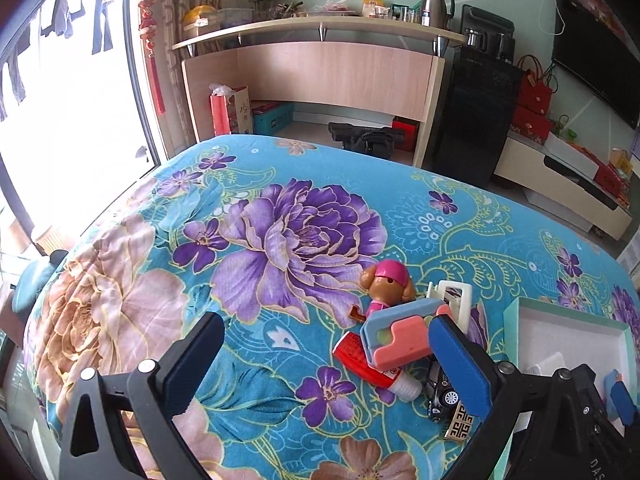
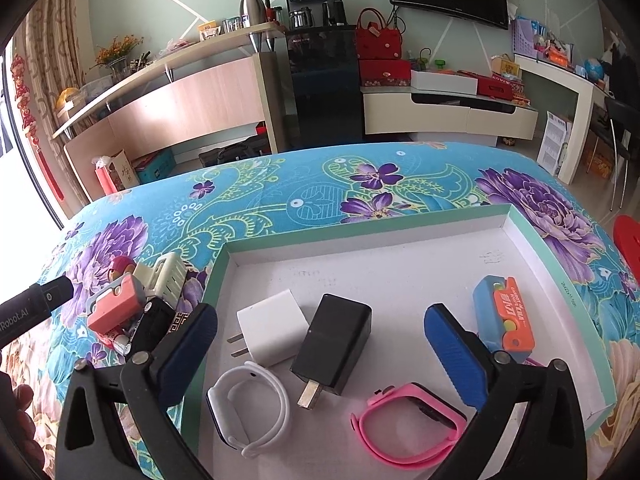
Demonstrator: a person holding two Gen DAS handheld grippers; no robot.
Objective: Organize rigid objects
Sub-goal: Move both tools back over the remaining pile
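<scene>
- Left gripper point(image 1: 326, 356) is spread wide with nothing between the pads, hanging over the flowery blue bedspread point(image 1: 280, 184). Its right-side finger sits just in front of the toy pile.
- That pile is down at about 4 o'clock in the left wrist view: a pink-capped puppy figure point(image 1: 386, 280) at the back, a pink and blue folding toy point(image 1: 400, 334) lying on top of a red tube with a white cap point(image 1: 360, 360), a white clip-like frame point(image 1: 454, 298) behind, and a small black toy car point(image 1: 440, 394) at the near edge. Everything is touching or overlapping.
- Right gripper point(image 2: 320, 340) is also wide open, gripping nothing, hovering over the white tray with the teal rim point(image 2: 400, 240).
- Inside the tray, right wrist view: white charger point(image 2: 272, 326) and black charger point(image 2: 334, 342) side by side at dead centre, between the fingers but not touched by either.
- White watch point(image 2: 248, 408) at 7 o'clock, pink watch point(image 2: 408, 424) at 5 o'clock, both lying flat near the front edge.
- Blue and orange folding toy point(image 2: 504, 316) at 3 o'clock, just behind the right-side finger.
- The pile sits outside the tray's left wall, around 9 o'clock.
</scene>
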